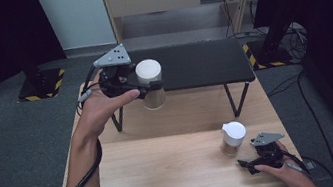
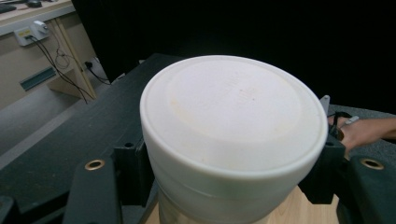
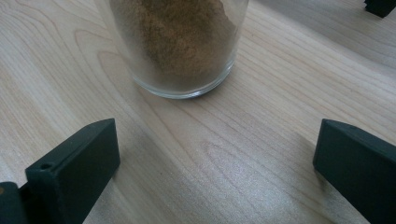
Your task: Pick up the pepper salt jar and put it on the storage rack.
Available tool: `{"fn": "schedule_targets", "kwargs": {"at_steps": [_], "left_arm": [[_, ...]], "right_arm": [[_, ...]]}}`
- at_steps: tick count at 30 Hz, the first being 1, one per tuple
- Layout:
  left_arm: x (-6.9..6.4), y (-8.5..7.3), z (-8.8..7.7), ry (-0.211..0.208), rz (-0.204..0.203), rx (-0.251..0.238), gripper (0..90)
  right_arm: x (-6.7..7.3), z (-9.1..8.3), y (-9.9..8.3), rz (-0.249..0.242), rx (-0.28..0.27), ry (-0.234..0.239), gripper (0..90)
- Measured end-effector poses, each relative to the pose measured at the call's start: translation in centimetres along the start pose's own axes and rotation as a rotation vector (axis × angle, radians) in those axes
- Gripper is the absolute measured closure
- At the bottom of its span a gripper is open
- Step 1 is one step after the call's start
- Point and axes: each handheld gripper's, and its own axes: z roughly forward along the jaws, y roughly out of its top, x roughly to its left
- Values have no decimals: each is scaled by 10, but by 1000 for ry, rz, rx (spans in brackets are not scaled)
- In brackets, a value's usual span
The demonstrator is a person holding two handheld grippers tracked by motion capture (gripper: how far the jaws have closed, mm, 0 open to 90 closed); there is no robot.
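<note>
your right gripper [image 1: 258, 162] sat wide open and empty on the pale wooden table [image 1: 166, 169] beside the powder-filled glass jar [image 1: 233, 138], while your left gripper [image 1: 139, 88] clamped a white-lidded clear glass jar [image 1: 151, 84] aloft, needing a level carry to the black shelf [image 1: 200, 65].

The held glass jar [image 1: 152, 95] is clear with a white lid [image 2: 233, 116]. The second jar [image 1: 232, 139], also white-lidded, holds brown powder [image 3: 180, 35]. The table [image 1: 177, 173] is pale wood grain, the raised shelf [image 1: 200, 63] black. Both grippers have black jaws and grey top plates. Yellow-black hazard stripes [image 1: 45, 90] edge the floor stands.
</note>
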Motion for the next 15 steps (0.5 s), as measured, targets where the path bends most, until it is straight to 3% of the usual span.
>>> {"fn": "schedule_targets", "kwargs": {"at_steps": [7,15], "left_arm": [[8,8,3,15,-5,4,327],[22,6,7,20,-29,-11,327]], "right_arm": [[0,0,0,2,0,1,14],[0,0,0,2,0,1,14]]}}
